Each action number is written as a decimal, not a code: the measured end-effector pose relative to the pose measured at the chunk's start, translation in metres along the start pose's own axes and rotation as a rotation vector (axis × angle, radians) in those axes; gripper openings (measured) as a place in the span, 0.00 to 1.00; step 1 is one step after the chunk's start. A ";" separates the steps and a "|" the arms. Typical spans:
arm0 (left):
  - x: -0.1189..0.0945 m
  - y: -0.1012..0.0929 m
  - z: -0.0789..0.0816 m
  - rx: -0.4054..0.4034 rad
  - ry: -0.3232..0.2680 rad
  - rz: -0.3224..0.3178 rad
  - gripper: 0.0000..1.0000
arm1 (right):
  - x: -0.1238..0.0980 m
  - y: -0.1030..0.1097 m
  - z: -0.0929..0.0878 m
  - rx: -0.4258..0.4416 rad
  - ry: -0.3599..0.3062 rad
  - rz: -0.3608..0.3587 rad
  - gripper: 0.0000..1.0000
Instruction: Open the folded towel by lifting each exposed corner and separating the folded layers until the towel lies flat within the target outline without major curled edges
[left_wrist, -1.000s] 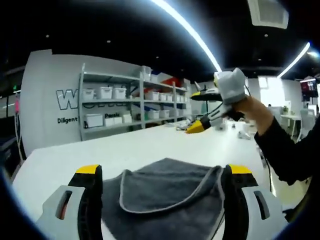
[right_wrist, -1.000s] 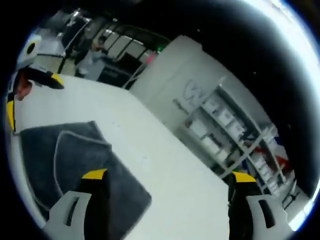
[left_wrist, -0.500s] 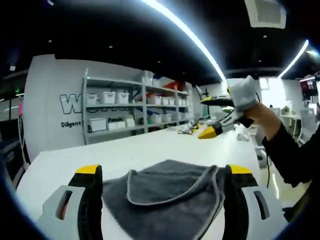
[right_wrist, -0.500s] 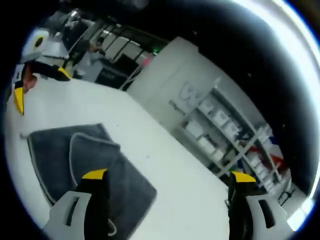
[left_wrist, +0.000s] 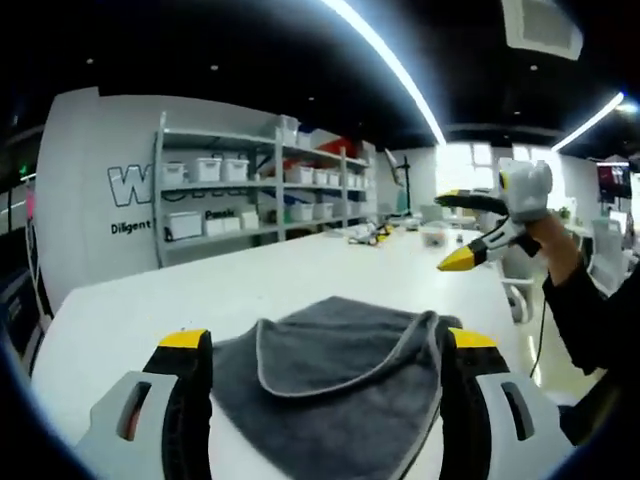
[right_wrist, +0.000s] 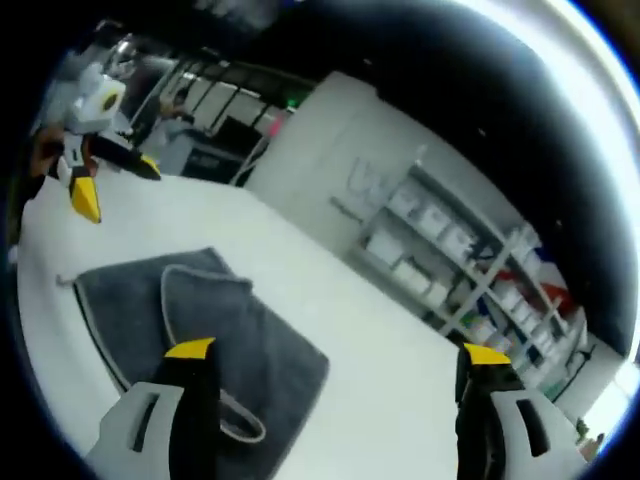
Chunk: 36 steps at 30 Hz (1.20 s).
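The grey towel (left_wrist: 340, 385) lies folded on the white worktop (left_wrist: 250, 295), a pale-piped upper layer curling over the lower one, its near edge close to the worktop's front edge. The left gripper (left_wrist: 318, 345) hangs just above it, jaws wide apart and holding nothing. The right gripper (right_wrist: 335, 352) is held off to the side over bare worktop, jaws apart, gripping nothing. Bare worktop stretches beyond the towel toward the shelves (left_wrist: 260, 195).

White table (left_wrist: 300, 280) lies bare around the folded towel (left_wrist: 340, 370) — open approach everywhere (shelving (left_wrist: 260, 195) stands well behind).
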<state>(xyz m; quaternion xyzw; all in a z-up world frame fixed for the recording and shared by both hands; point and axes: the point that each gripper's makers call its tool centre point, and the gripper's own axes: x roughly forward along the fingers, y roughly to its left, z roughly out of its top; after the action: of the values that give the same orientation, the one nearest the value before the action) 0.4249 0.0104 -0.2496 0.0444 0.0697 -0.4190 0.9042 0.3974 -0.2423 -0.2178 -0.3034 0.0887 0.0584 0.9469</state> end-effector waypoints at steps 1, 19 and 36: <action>0.002 0.006 0.000 -0.009 0.013 0.004 0.90 | 0.000 0.000 -0.002 0.008 0.001 0.000 0.95; 0.035 0.036 -0.039 -0.192 0.231 -0.068 0.79 | -0.014 -0.011 -0.034 0.292 -0.030 -0.076 0.92; 0.061 0.044 -0.070 -0.582 0.228 -0.107 0.62 | -0.012 0.014 -0.067 0.385 0.002 -0.028 0.72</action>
<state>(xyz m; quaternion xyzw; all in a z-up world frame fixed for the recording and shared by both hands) 0.4909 0.0027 -0.3280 -0.1732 0.2897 -0.4206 0.8421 0.3746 -0.2705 -0.2768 -0.1177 0.0949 0.0266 0.9881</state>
